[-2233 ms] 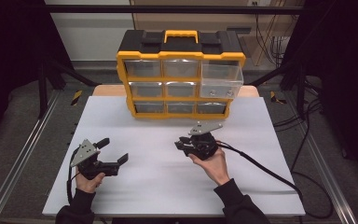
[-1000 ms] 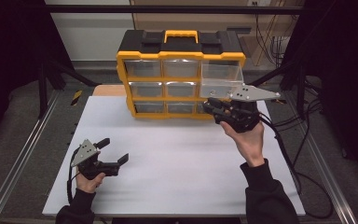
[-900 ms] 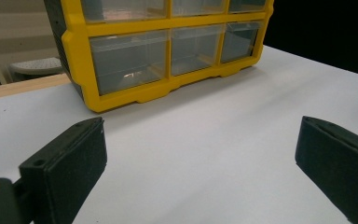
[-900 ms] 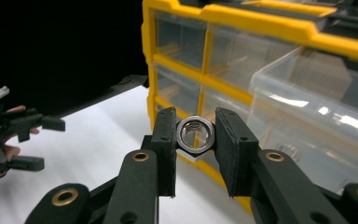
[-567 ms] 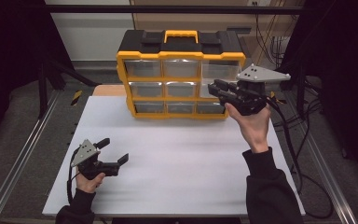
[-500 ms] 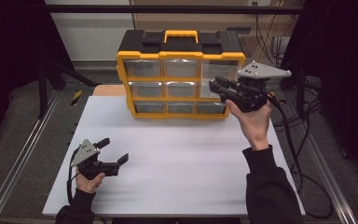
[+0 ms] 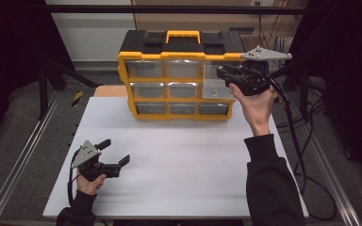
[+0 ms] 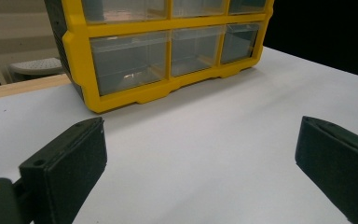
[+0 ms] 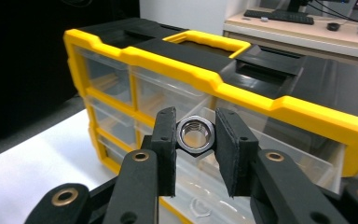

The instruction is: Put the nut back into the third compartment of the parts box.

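A yellow and black drawer cabinet (image 7: 179,77) with clear drawers stands at the far middle of the white table (image 7: 184,155). Its top right drawer (image 7: 214,82) is pulled out. My right gripper (image 7: 224,74) is raised beside that drawer and is shut on a shiny hex nut (image 9: 196,134), which hangs above the open drawer (image 9: 261,154). My left gripper (image 7: 115,153) rests low at the table's near left, open, with nothing between its fingers (image 8: 70,163). The cabinet (image 8: 168,46) lies ahead of it.
Cables (image 7: 297,141) trail off the table's right side. Metal rails (image 7: 19,155) run along both sides of the table. A desk with a keyboard (image 9: 279,16) stands behind the cabinet.
My right gripper has risen from the table's middle and moved far right, up to the pulled-out top right drawer, carrying the nut. The left gripper has stayed still.
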`<state>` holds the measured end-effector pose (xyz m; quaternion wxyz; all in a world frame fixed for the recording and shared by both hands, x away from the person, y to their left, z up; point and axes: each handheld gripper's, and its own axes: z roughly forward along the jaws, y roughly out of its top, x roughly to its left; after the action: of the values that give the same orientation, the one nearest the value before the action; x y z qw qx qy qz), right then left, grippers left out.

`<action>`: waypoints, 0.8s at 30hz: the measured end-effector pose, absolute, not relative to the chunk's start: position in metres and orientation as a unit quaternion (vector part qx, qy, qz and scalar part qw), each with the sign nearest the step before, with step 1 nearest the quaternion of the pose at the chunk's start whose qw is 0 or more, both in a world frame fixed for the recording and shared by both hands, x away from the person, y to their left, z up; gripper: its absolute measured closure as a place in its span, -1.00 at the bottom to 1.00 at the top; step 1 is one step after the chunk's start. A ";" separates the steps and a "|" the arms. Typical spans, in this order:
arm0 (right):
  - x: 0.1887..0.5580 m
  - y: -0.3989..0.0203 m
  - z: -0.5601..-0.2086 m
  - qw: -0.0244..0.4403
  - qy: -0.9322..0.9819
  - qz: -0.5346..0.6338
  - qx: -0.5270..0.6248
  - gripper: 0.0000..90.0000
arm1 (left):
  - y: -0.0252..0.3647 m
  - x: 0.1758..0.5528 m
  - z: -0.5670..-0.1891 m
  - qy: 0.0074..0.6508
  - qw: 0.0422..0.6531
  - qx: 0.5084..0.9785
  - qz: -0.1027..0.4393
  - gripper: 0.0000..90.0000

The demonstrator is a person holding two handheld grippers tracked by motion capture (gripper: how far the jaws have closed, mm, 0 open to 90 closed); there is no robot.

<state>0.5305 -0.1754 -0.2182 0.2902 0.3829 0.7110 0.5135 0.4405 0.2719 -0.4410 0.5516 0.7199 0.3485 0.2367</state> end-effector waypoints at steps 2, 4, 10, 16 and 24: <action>0.535 -0.176 -0.219 0.293 0.710 0.508 0.389 0.56 | 0.272 0.440 -0.441 0.348 0.552 0.720 0.237 -0.96; 0.540 -0.177 -0.220 0.294 0.711 0.502 0.395 0.56 | 0.272 0.440 -0.441 0.349 0.552 0.720 0.237 -0.96; 0.554 -0.177 -0.225 0.305 0.711 0.479 0.414 0.56 | 0.272 0.441 -0.441 0.348 0.552 0.719 0.236 -0.96; 0.562 -0.175 -0.232 0.309 0.718 0.453 0.428 0.56 | 0.272 0.440 -0.441 0.348 0.553 0.719 0.236 -0.96; 0.571 -0.179 -0.238 0.303 0.716 0.433 0.456 0.55 | 0.272 0.441 -0.441 0.349 0.553 0.719 0.236 -0.96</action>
<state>0.5706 -0.1790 -0.2380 0.3031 0.4561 0.7162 0.4326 0.4406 0.2720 -0.4410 0.5525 0.7190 0.3490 0.2364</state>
